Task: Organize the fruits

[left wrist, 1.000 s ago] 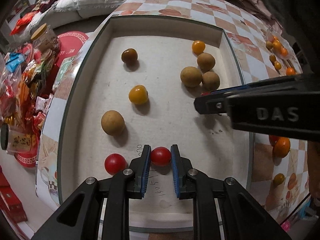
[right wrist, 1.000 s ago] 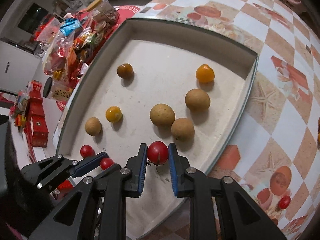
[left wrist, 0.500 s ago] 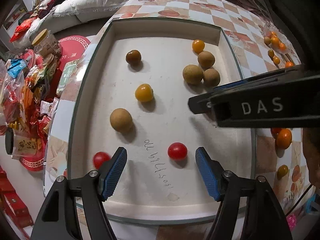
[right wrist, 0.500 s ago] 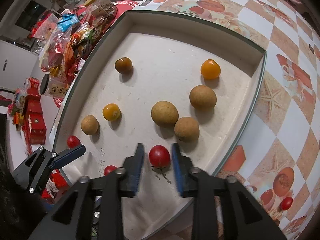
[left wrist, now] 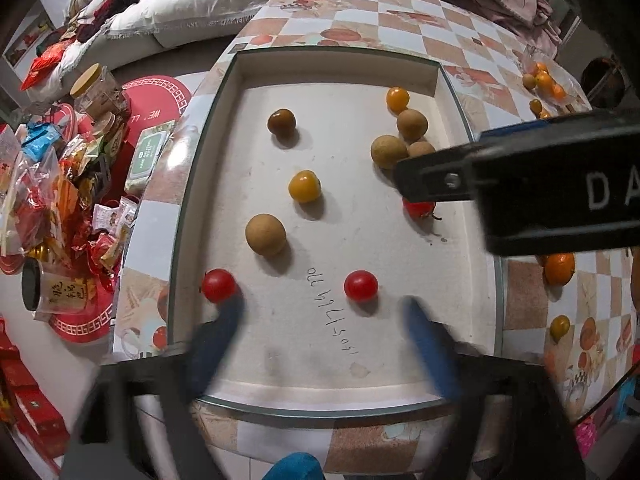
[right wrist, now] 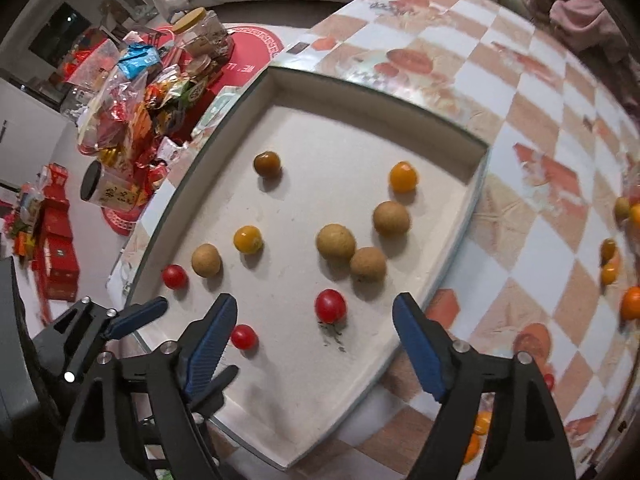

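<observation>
Here, left hand-held gripper (left wrist: 324,320) spread wide, right hand-held gripper (right wrist: 314,322) spread wide, round red tomatoes (right wrist: 330,306) loose in tray (right wrist: 460,264)

A shallow tray (right wrist: 460,136) lies on the table (right wrist: 540,128), and all the sorted fruit sits inside it. In the right wrist view, three cherry tomatoes (right wrist: 330,306) lie along the near side, three longans (right wrist: 336,242) cluster right of centre with a fourth longan (right wrist: 206,260) at the left, and a kumquat (right wrist: 403,177) lies far right. Snack packets (right wrist: 132,112) lie left of the table, and loose fruit (right wrist: 632,302) lies on the table right of the tray.
</observation>
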